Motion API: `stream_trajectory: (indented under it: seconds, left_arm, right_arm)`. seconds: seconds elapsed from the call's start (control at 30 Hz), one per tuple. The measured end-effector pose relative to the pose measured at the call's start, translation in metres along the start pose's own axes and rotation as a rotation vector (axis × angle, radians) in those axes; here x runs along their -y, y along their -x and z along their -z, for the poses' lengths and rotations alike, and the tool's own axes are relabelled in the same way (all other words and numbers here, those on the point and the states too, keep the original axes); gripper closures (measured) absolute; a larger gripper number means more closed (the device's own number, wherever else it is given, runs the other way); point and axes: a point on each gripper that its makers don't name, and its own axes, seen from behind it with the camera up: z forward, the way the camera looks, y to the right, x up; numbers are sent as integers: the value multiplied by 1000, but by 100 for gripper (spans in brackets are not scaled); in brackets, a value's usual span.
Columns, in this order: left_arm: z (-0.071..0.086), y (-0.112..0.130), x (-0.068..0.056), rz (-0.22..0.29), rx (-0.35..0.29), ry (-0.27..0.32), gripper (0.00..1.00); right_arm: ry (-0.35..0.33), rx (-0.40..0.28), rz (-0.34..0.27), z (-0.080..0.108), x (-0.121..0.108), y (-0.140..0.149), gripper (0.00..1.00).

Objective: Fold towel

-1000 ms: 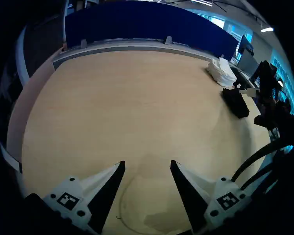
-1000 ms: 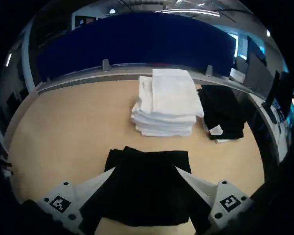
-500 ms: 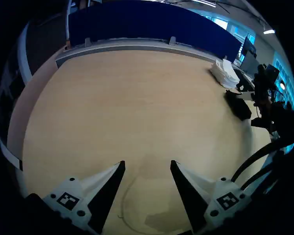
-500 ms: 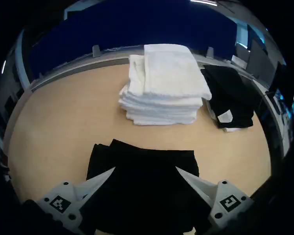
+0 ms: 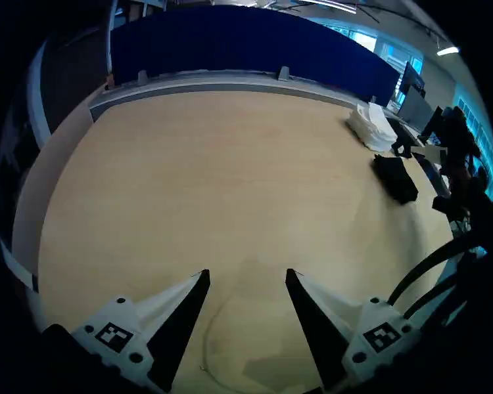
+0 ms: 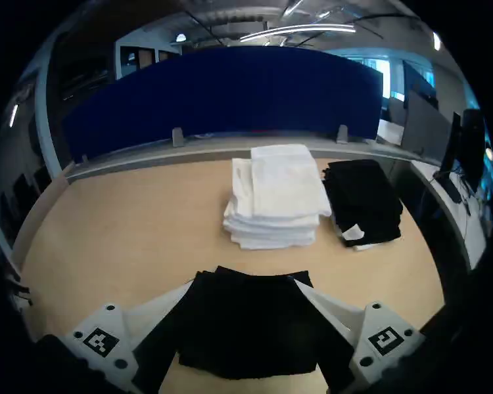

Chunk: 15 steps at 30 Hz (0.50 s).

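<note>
Wooden table (image 6: 115, 217), black towel (image 6: 246, 322), white stack (image 6: 276, 197)

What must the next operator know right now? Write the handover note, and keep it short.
Left gripper: open, nothing between its fingers, over bare table.
Right gripper: open, fingers either side of the folded black towel, not pressing on it.
Behind that towel: white towel stack, with black towel stack beside it.
Done: the black towel looks folded and lies flat on the table.
Left: probably placing it on the black stack, then folding the next towel, if any.
</note>
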Motion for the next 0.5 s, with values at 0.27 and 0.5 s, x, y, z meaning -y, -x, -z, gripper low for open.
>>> stream_trajectory:
  seconds: [0.27, 0.5]
  left_arm:
    - [0, -7, -4, -9, -35, 16, 15]
    - [2, -13, -6, 2, -75, 26, 15]
  right_arm:
    - [-8, -121, 2, 53, 26, 3, 1]
    - [-1, -235, 30, 91, 50, 5, 1]
